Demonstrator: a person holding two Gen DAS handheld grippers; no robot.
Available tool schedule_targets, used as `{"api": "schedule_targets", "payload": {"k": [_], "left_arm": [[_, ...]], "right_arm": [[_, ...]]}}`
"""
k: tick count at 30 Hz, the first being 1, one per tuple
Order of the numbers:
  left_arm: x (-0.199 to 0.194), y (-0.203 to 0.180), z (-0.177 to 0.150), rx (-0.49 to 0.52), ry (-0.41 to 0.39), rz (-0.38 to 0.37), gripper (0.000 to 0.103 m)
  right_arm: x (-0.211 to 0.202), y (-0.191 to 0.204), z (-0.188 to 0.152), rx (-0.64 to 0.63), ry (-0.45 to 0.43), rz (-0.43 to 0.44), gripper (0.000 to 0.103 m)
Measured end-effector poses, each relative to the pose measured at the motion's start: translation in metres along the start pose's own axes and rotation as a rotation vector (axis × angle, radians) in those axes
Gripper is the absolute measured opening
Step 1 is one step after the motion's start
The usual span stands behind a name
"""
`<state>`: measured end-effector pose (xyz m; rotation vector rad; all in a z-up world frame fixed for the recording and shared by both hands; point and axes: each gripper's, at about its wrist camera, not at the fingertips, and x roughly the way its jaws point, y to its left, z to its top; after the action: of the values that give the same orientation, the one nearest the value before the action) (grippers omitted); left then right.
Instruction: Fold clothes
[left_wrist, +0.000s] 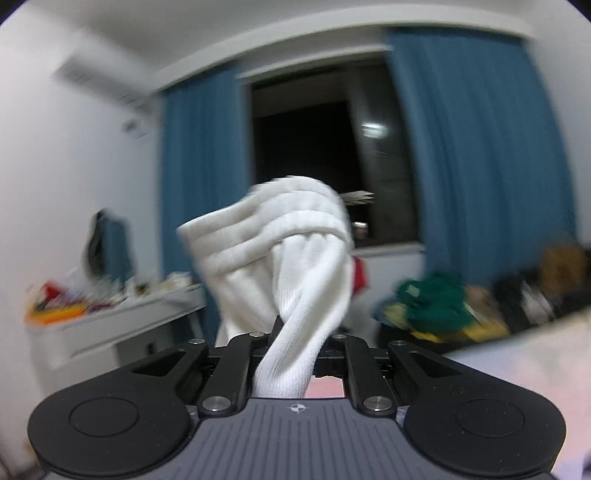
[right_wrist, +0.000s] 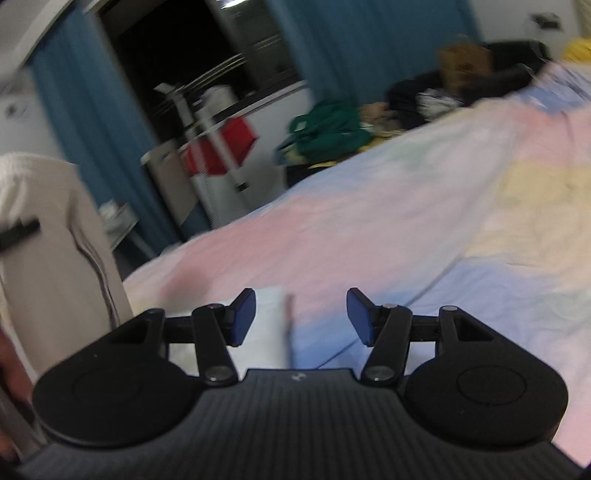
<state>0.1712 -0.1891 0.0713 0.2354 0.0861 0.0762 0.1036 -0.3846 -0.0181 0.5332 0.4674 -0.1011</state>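
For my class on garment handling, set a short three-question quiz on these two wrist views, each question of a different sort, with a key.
1. True or false: the left gripper is shut on the white ribbed knit sock.
2. What lies under the right gripper?
A. a wooden floor
B. a pastel pink, blue and yellow bedspread
C. a glass desk
3. Fill in: the curtains beside the dark window are ____ in colour.

Key
1. True; the sock twists up from between the closed fingers.
2. B; its fingers stand apart and hold nothing.
3. Blue.
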Motion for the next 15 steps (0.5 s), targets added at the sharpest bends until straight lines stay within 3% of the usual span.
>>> {"api": "schedule_targets", "payload": {"k": [5, 8, 10, 13, 14, 15], "left_arm": [[-0.015, -0.111, -0.088, 0.343, 0.103, -0.222, 0.012], [-0.019, -0.139, -0.124, 0.428, 0.132, -0.258, 0.013], [-0.016, -0.14, -0.126, 0.417, 0.133, -0.26, 0.014], [-0.009, -0.131, -0.12, 0.417, 0.16, -0.308, 0.026], [-0.007, -0.126, -0.12, 0.428, 0.174, -0.332, 0.042], [-0.006, -0.121, -0.119, 0.441, 0.189, -0.355, 0.05]], "right_arm": [[0.013, -0.04, 0.005, 0.176, 0.002, 0.01, 0.058], [0.018, -0.05, 0.004, 0.231, 0.004, 0.066, 0.058], [0.021, -0.054, 0.002, 0.255, 0.029, 0.114, 0.058], [0.029, -0.059, 0.0, 0.306, 0.073, 0.189, 0.058], [0.033, -0.06, -0.001, 0.331, 0.089, 0.214, 0.058], [0.037, -0.061, -0.002, 0.355, 0.105, 0.238, 0.058]]}}
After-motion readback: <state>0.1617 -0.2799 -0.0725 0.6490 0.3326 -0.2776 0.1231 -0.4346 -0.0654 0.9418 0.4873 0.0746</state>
